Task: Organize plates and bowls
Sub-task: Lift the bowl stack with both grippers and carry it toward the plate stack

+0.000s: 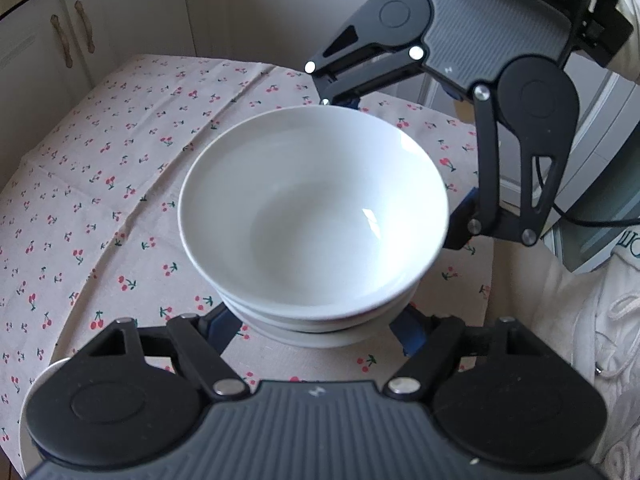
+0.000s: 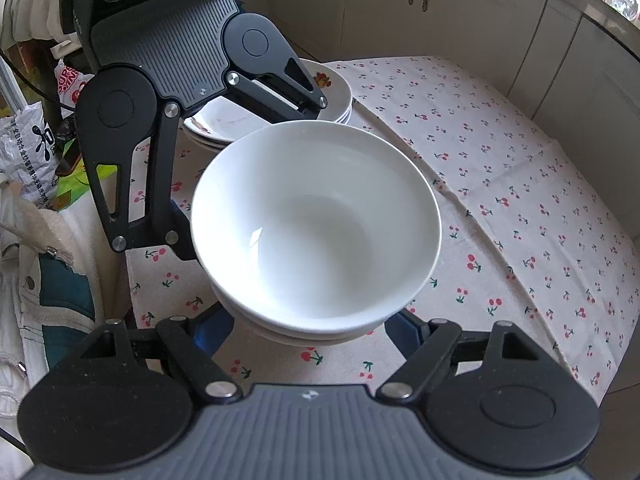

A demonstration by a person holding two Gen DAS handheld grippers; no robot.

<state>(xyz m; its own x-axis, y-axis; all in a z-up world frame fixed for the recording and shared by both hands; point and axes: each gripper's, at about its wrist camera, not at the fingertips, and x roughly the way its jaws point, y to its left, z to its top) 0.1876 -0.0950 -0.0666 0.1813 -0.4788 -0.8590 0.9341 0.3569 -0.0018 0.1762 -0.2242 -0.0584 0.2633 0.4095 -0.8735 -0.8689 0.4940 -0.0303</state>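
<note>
A stack of white bowls (image 1: 312,216) stands on the cherry-print tablecloth (image 1: 100,184); it also shows in the right wrist view (image 2: 316,228). My left gripper (image 1: 316,330) has its blue-padded fingers spread wide, one on each side of the stack's lower part. My right gripper (image 2: 308,332) stands the same way from the opposite side, fingers wide on either side of the stack. Whether the pads press the bowls is hidden by the stack. A stack of plates (image 2: 336,92) with a fruit print sits behind the bowls, beside the left gripper's body.
Cream cabinet doors (image 1: 72,40) stand beyond the table's far edge. Printed plastic bags (image 2: 36,148) and cloth lie off the table's side. The person's white clothing (image 1: 580,340) is close to the table. The tablecloth has raised folds (image 2: 480,216).
</note>
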